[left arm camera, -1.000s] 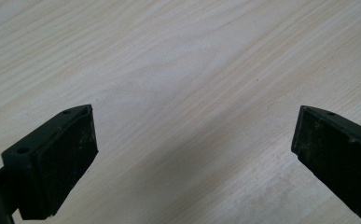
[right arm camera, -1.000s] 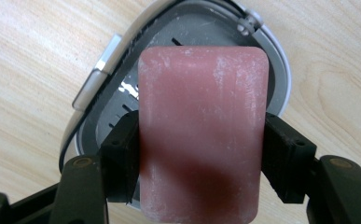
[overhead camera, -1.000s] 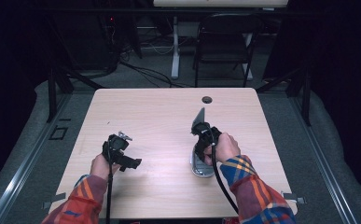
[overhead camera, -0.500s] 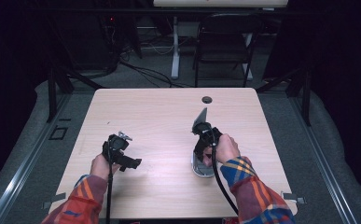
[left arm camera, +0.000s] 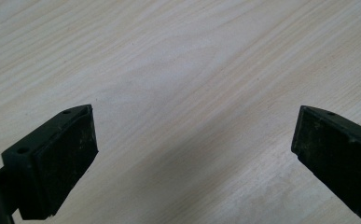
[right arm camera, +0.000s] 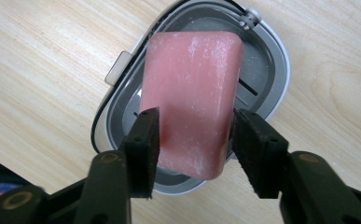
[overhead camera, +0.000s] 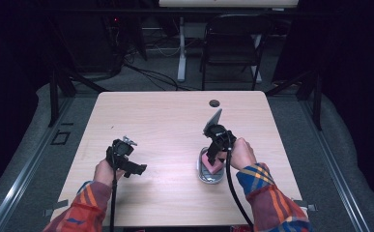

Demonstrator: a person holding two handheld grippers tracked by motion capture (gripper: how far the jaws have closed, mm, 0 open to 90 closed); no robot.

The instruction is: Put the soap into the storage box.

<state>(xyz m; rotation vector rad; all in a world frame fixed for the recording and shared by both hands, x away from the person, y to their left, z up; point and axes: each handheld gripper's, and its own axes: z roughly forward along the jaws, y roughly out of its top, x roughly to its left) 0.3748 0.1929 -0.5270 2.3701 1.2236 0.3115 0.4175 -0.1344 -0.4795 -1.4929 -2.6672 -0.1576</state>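
Soap (right arm camera: 192, 100), a pink bar, is sitting between the jaws of the right gripper (right arm camera: 194, 154), whose pads are pressing against its two long sides, so the gripper is clasping it. The bar is hanging tilted just above the open grey soap case (right arm camera: 271, 70), which is lying on the table (right arm camera: 43, 60) directly beneath and ahead of the jaws; the grip across the narrow width is probably what lets the bar go down into the tray without the jaws catching on the rim. In the high view the right gripper (overhead camera: 217, 145) is pointing down over the case (overhead camera: 208, 175), with the person's right hand (overhead camera: 241, 152) behind it. The left gripper (left arm camera: 194, 154) is waiting with its jaws spread wide and nothing between them, bare wood ahead of it; in the high view it (overhead camera: 124, 157) is being held well apart from the case, likely keeping clear. Compared with a second ago, the right gripper has shifted only slightly over the case, and the left one is staying where it was.
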